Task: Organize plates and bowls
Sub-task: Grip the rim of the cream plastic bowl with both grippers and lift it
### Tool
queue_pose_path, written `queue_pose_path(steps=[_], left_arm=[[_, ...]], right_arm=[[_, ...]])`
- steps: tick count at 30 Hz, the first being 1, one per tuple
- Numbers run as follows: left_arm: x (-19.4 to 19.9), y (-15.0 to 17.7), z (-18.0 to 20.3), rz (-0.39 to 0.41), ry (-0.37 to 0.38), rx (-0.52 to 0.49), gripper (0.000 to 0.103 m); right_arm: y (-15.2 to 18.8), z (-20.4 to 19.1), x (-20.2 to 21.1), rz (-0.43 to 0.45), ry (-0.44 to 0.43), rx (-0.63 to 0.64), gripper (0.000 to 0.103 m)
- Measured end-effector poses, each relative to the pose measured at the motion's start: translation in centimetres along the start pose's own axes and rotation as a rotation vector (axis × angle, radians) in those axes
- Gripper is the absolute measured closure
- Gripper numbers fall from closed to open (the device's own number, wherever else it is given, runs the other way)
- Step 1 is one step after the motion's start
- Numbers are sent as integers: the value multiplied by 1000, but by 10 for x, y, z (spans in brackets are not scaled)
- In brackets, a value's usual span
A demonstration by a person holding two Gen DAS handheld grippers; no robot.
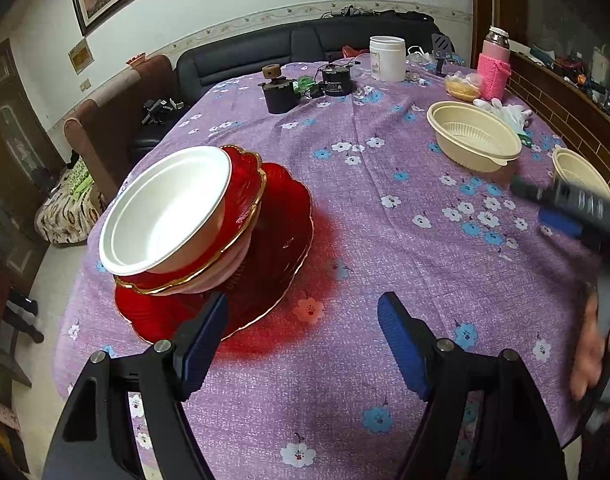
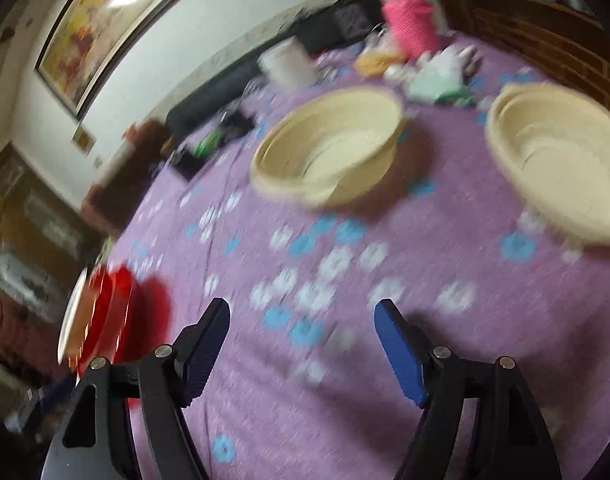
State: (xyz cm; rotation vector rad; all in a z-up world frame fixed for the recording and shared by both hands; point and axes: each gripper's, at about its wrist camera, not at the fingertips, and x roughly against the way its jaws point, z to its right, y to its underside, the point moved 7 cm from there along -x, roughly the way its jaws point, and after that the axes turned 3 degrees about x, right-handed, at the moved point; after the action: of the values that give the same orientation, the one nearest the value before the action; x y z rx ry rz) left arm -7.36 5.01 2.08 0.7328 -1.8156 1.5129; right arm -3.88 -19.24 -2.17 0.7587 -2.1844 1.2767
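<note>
Both my left gripper (image 1: 303, 344) and right gripper (image 2: 303, 350) are wide open and empty, white bowl (image 1: 165, 210) stacked on red plates (image 1: 273, 240) left, two cream bowls (image 2: 329, 152) far right.

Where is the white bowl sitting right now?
In the left wrist view the white bowl is at left, topping a stack on the gold-rimmed red plate, above a larger red plate on the purple tablecloth.
</note>
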Motion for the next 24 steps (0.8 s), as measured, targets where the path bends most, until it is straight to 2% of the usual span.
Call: queue_pose_path(steps=[3, 6, 9, 14, 17, 19, 21, 24], left_arm=[[-1, 1, 1, -5, 10, 6, 27], [1, 2, 2, -4, 11, 2, 27], [2, 3, 2, -5, 9, -1, 27], [2, 0, 5, -17, 41, -4, 27], [2, -9, 11, -31, 87, -9, 27], [1, -22, 16, -37, 117, -2, 27], [-3, -41, 23, -34, 152, 16, 27], [-15, -69, 38, -18, 172, 31, 27]], right_arm=[[-27, 14, 2, 63, 48, -33, 24], [-49, 25, -9, 86, 86, -79, 24], [-63, 30, -26, 79, 140, -80, 24], [-68, 27, -56, 43, 171, -48, 25], [-70, 27, -64, 45, 158, -41, 50], [-68, 28, -65, 52, 157, -26, 60], [-67, 30, -66, 49, 149, -20, 74], [-65, 33, -68, 31, 109, -42, 79]])
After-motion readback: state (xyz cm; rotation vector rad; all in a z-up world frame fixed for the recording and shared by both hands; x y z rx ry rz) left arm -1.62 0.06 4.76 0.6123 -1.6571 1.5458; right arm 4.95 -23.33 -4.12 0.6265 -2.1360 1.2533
